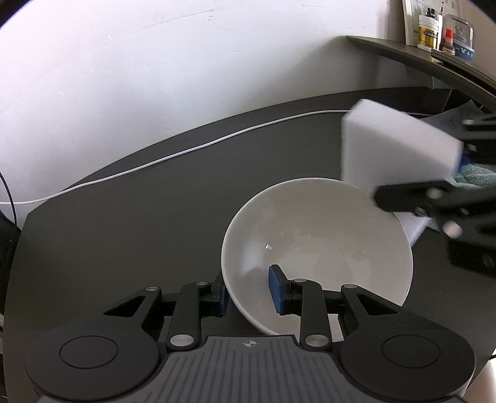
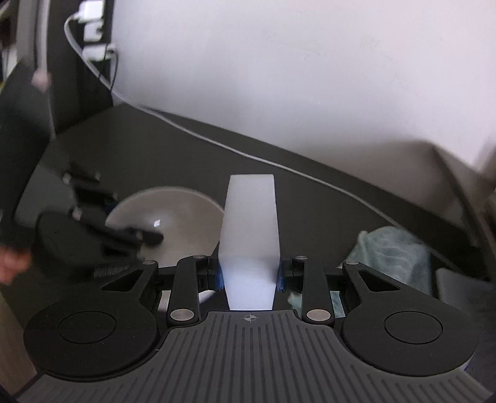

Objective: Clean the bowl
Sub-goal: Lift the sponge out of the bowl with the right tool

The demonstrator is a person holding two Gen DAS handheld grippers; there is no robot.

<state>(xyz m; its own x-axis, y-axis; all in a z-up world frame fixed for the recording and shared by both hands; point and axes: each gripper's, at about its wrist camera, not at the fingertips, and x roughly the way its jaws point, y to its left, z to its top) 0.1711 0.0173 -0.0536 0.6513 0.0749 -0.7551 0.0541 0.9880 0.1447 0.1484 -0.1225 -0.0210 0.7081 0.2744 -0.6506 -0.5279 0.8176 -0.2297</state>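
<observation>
A white bowl [image 1: 310, 232] is tipped toward me above the dark table [image 1: 124, 232]. My left gripper [image 1: 249, 293] is shut on its near-left wall, with one blue pad outside and the other inside. My right gripper [image 2: 249, 274] is shut on a white sponge block [image 2: 249, 223] that sticks out forward past the fingers. In the left wrist view the sponge [image 1: 396, 148] hangs just above the bowl's far-right rim, blurred. The right wrist view shows the bowl [image 2: 179, 210] to the left of the sponge, with the left gripper's fingers [image 2: 148, 237] on it.
A white cable [image 1: 186, 148] runs along the table by the white wall. A teal cloth [image 2: 390, 251] lies to the right of the bowl. A dark shelf [image 1: 403, 52] at the upper right carries small bottles [image 1: 429, 29]. A hand [image 2: 9, 263] shows at the left edge.
</observation>
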